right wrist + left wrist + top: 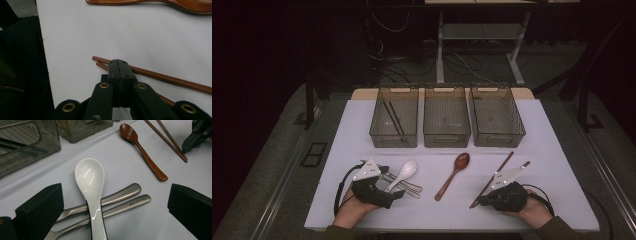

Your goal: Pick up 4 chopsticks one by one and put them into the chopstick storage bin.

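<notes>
The brown chopsticks (493, 178) lie as a pair on the white table (562, 200), slanting from near the right bin (497, 116) down toward the person's right hand (532, 210). Our right tongs (477, 201) sit at their near ends — in the right gripper view the two jaws are pressed flat together with no gap, their tips just over the chopsticks (160, 77) and not clamped round them, so nothing is held.

Our left tongs (399, 192) stand wide open, their black pads (40, 212) set either side of the white ceramic spoon (90, 185). That spoon rests across two metal handles (120, 196), which lie side by side on the table — the pads touch neither as far as we can see. The wooden spoon (454, 174) lies between the two hands, bowl toward the bins. Three clear bins stand in a row at the far side; the left bin (394, 117) holds a pair of dark chopsticks (393, 119).
</notes>
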Demonstrator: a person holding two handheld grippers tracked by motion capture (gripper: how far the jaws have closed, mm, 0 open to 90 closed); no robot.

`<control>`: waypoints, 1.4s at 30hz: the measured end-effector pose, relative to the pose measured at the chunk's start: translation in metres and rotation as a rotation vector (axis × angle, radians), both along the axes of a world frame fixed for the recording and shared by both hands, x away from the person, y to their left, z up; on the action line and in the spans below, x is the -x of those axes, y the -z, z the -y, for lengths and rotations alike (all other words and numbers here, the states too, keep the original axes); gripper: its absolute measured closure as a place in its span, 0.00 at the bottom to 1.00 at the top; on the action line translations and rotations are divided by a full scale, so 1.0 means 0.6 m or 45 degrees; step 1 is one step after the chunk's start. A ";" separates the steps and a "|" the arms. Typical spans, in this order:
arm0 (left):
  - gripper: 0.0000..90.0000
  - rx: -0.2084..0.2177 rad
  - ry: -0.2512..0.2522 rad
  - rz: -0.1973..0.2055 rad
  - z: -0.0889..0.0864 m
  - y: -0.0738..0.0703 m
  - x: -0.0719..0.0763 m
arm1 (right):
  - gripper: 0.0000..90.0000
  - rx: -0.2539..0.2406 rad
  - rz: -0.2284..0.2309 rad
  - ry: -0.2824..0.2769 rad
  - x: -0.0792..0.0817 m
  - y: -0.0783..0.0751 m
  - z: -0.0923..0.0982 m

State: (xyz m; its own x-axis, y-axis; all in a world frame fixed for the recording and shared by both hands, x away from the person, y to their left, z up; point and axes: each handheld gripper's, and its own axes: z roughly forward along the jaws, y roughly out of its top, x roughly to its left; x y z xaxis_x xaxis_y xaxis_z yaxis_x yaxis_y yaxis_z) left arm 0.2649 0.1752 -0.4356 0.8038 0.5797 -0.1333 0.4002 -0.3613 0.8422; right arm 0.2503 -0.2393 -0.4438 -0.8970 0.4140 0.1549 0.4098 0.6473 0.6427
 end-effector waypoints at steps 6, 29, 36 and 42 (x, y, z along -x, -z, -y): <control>0.00 -0.001 0.000 -0.001 0.000 0.000 0.000 | 0.99 -0.003 0.007 -0.005 -0.002 0.000 -0.005; 0.00 -0.003 0.002 -0.001 0.001 0.000 0.000 | 0.99 -0.017 0.009 -0.003 -0.015 -0.001 -0.023; 0.00 -0.002 0.001 0.002 0.000 0.000 0.000 | 1.00 -0.016 0.011 -0.022 -0.016 -0.001 -0.040; 0.00 -0.002 0.002 0.002 0.000 0.000 0.000 | 1.00 -0.012 0.019 -0.023 -0.021 0.001 -0.051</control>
State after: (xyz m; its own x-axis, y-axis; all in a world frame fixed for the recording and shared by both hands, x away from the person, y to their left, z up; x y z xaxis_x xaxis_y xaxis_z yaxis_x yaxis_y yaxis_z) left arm 0.2649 0.1750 -0.4355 0.8048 0.5788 -0.1312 0.3985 -0.3631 0.8422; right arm 0.2629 -0.2087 -0.4444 -0.9065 0.3963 0.1454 0.3884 0.6482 0.6550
